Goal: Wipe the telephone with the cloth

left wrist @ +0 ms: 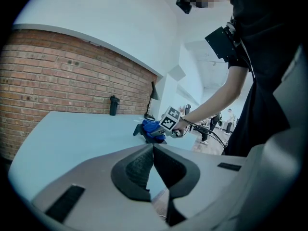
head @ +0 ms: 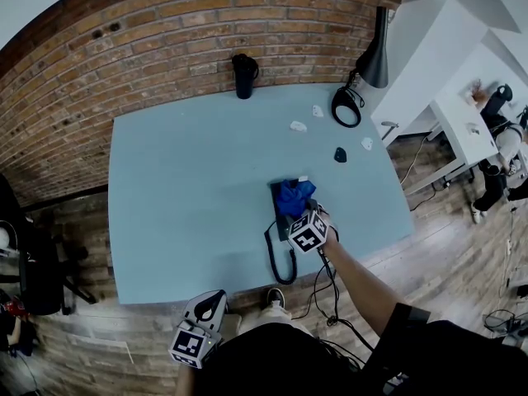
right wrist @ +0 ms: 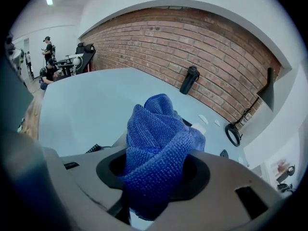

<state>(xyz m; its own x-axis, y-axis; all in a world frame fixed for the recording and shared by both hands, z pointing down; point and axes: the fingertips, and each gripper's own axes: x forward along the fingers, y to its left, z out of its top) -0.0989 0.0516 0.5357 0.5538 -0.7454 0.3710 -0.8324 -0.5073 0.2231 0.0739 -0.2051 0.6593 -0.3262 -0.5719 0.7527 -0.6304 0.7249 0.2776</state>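
Note:
A dark telephone (head: pixel 281 214) lies near the front edge of the pale blue table (head: pixel 190 196), its coiled cord (head: pixel 274 258) trailing toward the edge. My right gripper (head: pixel 302 212) is shut on a bunched blue cloth (head: pixel 294 196), which rests on top of the phone. In the right gripper view the cloth (right wrist: pixel 156 150) fills the space between the jaws and hides most of the phone. My left gripper (head: pixel 210 306) hangs off the table's front edge, jaws closed on nothing (left wrist: pixel 153 170). From the left gripper view the cloth (left wrist: pixel 153 129) and phone show across the table.
A black bottle (head: pixel 243 75) stands at the back by the brick wall. A black lamp (head: pixel 373 56) and its round base (head: pixel 346 106) sit at the back right. Small white scraps (head: pixel 298 126) and a dark small object (head: pixel 340 154) lie on the table's right part.

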